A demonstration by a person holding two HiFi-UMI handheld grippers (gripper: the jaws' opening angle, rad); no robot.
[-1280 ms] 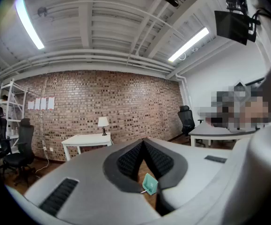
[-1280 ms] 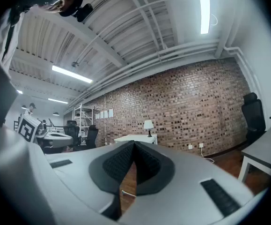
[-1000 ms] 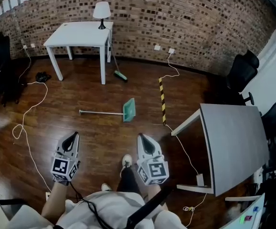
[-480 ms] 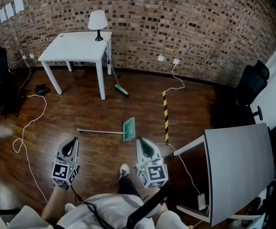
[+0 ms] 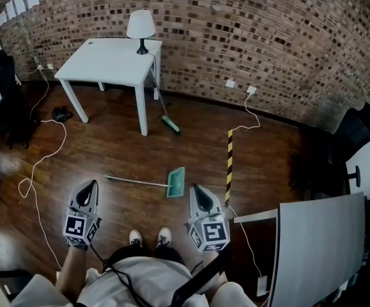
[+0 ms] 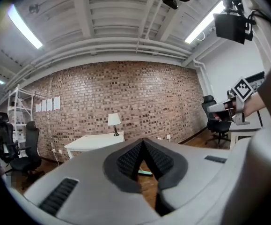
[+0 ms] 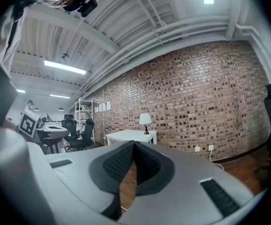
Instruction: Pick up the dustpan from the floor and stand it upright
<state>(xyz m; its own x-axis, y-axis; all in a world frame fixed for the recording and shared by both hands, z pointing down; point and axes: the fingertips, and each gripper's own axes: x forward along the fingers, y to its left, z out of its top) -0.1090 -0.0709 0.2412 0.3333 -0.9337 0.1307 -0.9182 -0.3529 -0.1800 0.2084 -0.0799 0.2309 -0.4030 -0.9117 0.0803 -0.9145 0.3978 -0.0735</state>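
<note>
A teal dustpan (image 5: 176, 182) lies flat on the wooden floor, its long grey handle (image 5: 137, 181) stretching left. A sliver of the pan (image 6: 146, 173) shows between the jaws in the left gripper view. My left gripper (image 5: 89, 185) is held in the air left of the handle's end, shut and empty. My right gripper (image 5: 199, 190) hovers just right of the pan, also shut with nothing in it. In the gripper views both sets of black ribbed pads (image 6: 133, 159) (image 7: 121, 163) meet at the tips, pointing level toward the brick wall.
A white table (image 5: 111, 61) with a lamp (image 5: 140, 27) stands by the brick wall, a broom (image 5: 167, 121) leaning at its leg. A yellow-black strip (image 5: 229, 157) and white cables (image 5: 34, 171) lie on the floor. A grey desk (image 5: 316, 248) is at right, office chairs (image 5: 354, 136) beyond.
I have walked forward: the dustpan, table and wall have come closer in the head view. Both grippers stayed shut and moved along with me.
</note>
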